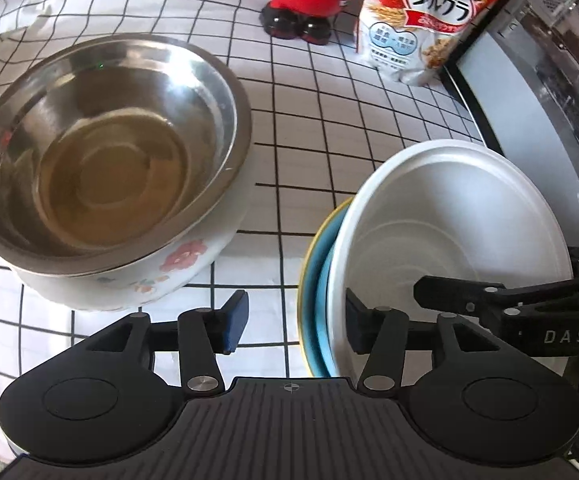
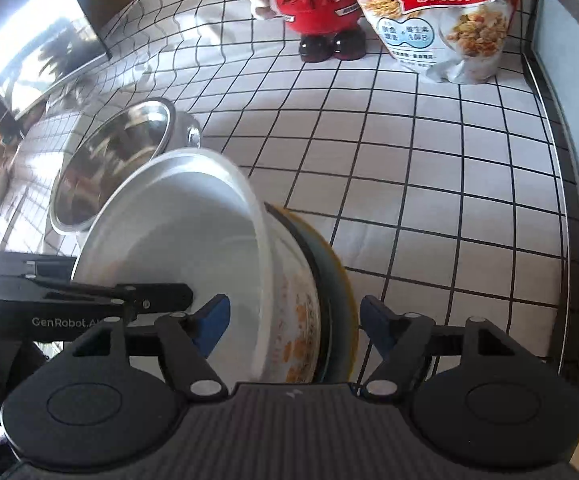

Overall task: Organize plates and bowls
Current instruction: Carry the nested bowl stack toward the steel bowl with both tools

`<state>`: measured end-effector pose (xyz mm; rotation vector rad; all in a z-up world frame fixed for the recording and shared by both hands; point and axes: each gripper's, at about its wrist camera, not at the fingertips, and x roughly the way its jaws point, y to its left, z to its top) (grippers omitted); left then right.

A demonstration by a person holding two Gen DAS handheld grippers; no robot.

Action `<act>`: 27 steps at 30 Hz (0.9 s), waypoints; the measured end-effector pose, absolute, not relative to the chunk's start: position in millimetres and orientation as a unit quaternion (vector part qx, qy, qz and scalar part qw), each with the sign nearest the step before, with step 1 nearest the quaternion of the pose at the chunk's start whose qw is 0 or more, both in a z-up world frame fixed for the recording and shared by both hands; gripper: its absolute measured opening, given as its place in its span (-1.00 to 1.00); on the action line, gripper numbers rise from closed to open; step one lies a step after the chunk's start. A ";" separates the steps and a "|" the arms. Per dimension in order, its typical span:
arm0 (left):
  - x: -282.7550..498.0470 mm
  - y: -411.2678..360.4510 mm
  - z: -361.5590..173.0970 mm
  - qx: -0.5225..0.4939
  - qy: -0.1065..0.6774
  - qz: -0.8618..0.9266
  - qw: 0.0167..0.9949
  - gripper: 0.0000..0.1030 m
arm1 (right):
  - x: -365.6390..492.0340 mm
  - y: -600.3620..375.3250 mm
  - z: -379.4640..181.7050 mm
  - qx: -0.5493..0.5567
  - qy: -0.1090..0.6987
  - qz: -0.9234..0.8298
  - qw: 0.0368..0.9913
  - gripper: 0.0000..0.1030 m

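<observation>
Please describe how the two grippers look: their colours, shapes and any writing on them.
Both are matte black. The left gripper and right gripper each have two linkage arms with silver pivot pins, round side housings, a ribbed centre plate and blue pads. Printed lettering reads "DAS" and "GenRobot.AI".

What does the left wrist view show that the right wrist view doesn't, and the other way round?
Only the left wrist view: the floral bowl under the steel bowl, and a grey appliance at the right.

Only the right wrist view: the orange pattern on the white bowl's outside, and a reflective panel at the upper left.

Both: the tilted white bowl against the blue plate, the steel bowl, the cereal bag, the red figurine, and the grid tablecloth.
</observation>
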<state>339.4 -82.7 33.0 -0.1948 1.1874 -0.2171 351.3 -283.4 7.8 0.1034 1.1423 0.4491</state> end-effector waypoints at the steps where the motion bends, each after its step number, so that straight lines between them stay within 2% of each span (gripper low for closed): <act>1: 339.5 -83.0 33.8 -0.089 0.559 -0.102 0.818 0.07 | 353.5 -286.1 6.0 0.061 0.543 0.209 0.811 0.52; 5: 343.2 -89.2 40.6 -0.067 0.561 -0.106 0.818 -0.02 | 359.2 -295.8 -4.0 0.104 0.574 0.190 0.790 0.63; 7: 346.0 -92.1 42.3 -0.058 0.560 -0.108 0.820 -0.02 | 356.9 -294.5 -6.3 0.093 0.580 0.159 0.794 0.64; 9: 347.4 -93.4 44.7 -0.051 0.559 -0.113 0.820 -0.02 | 349.9 -290.8 -4.6 0.072 0.570 0.134 0.807 0.76; 12: 349.5 -95.3 46.9 -0.040 0.556 -0.122 0.821 -0.03 | 339.6 -285.0 -1.8 0.050 0.553 0.129 0.822 0.76; 14: 351.9 -96.9 48.4 -0.032 0.552 -0.124 0.824 -0.03 | 342.1 -281.9 -7.5 0.049 0.575 0.162 0.801 0.76; 17: 356.2 -98.9 54.8 -0.028 0.547 -0.137 0.825 0.00 | 349.6 -286.5 -15.4 0.085 0.603 0.196 0.768 0.76; 22: 358.8 -102.8 57.1 -0.004 0.545 -0.149 0.825 0.04 | 346.0 -306.3 -17.8 0.128 0.560 0.178 0.799 0.76; 27: 362.2 -99.7 49.0 -0.026 0.558 -0.159 0.814 0.07 | 355.1 -325.8 -32.9 0.222 0.576 0.209 0.759 0.76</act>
